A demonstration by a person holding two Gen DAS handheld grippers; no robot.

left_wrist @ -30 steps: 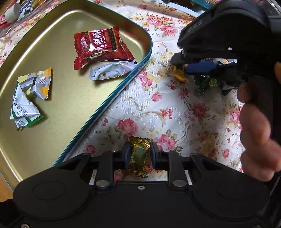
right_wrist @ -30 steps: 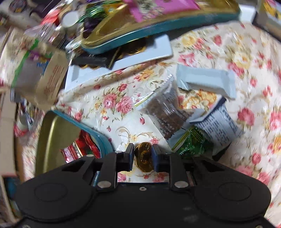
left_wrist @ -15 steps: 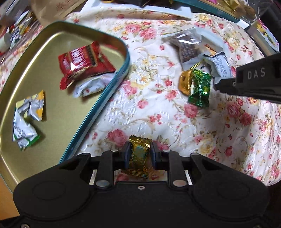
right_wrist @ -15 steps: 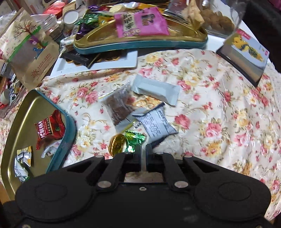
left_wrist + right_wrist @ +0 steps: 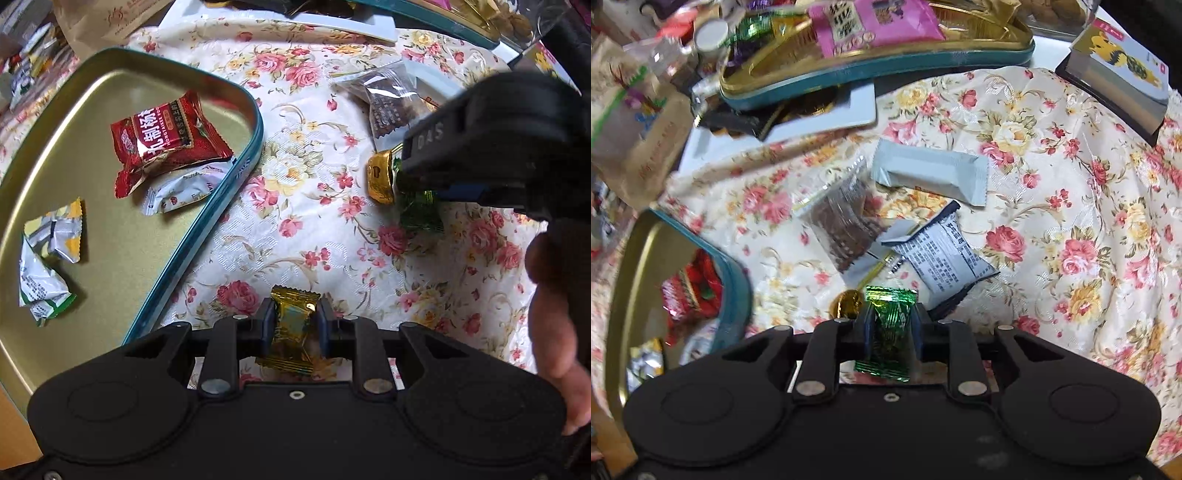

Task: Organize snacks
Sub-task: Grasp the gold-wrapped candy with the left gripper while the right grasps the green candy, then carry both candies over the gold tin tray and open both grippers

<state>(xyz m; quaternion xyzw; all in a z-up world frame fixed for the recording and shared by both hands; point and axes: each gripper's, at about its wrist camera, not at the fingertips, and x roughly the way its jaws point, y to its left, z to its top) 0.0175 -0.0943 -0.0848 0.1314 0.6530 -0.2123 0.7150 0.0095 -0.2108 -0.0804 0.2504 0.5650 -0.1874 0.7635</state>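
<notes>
Left wrist view: left gripper point(image 5: 293, 325) fingers clamp a gold-wrapped candy point(image 5: 293, 326) above the floral cloth point(image 5: 295, 206), beside the gold tray point(image 5: 110, 280). Right gripper point(image 5: 891, 325), fingers just parted slightly, brackets a green-wrapped candy point(image 5: 891, 328); gold coin point(image 5: 846, 303) just beside.

The left hand-held gripper point(image 5: 293, 325) clamped a gold foil-wrapped candy point(image 5: 293, 328) above the floral-clothed surface point(image 5: 314, 221), beside the gold metal tray's point(image 5: 110, 258) teal edge.
</notes>
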